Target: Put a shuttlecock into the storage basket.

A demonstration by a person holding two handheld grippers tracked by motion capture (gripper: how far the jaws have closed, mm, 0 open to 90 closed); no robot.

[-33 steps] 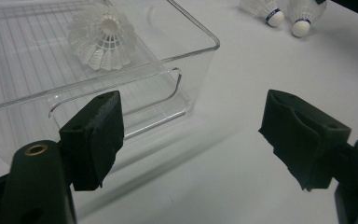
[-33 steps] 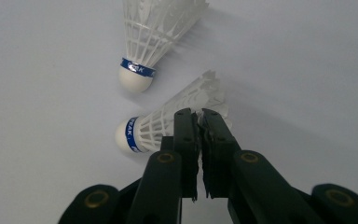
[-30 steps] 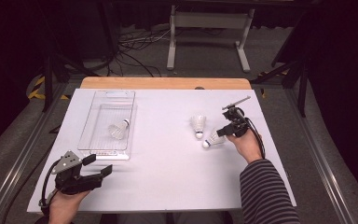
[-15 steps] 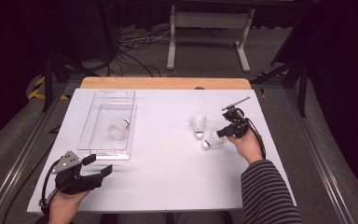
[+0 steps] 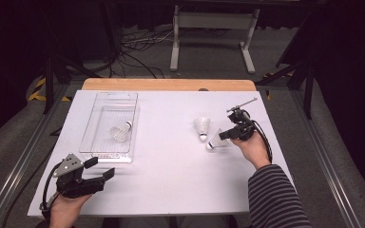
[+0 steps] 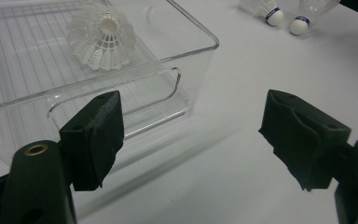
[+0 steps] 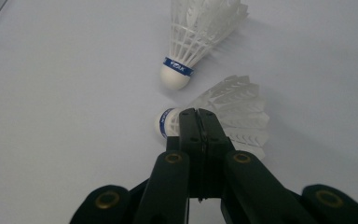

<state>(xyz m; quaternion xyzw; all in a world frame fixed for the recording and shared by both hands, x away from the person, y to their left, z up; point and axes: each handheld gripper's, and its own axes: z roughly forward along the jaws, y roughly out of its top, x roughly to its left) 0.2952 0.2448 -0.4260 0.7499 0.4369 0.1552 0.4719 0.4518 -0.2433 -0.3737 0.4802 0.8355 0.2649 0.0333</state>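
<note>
Right now our right gripper point(image 7: 196, 116) has its jaws closed thin on a shuttlecock point(image 7: 233, 116) lying on the surface point(image 5: 171, 156), so lifting may let it slip toward its neighbour point(image 7: 196, 32), while our left gripper point(image 6: 191, 135) gapes empty beside the tray point(image 6: 186, 56).

Left hand-held gripper point(image 5: 100, 169) low, jaws wide apart. Right hand-held gripper point(image 7: 198, 116) angled down, jaws pressed together, seemingly pinching nothing.

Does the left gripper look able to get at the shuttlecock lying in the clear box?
Probably yes. The left gripper rests with open jaws just short of the clear box, which has no lid, and the shuttlecock inside lies uncovered. Only the box's near wall stands between, so it would need to reach over it.
</note>
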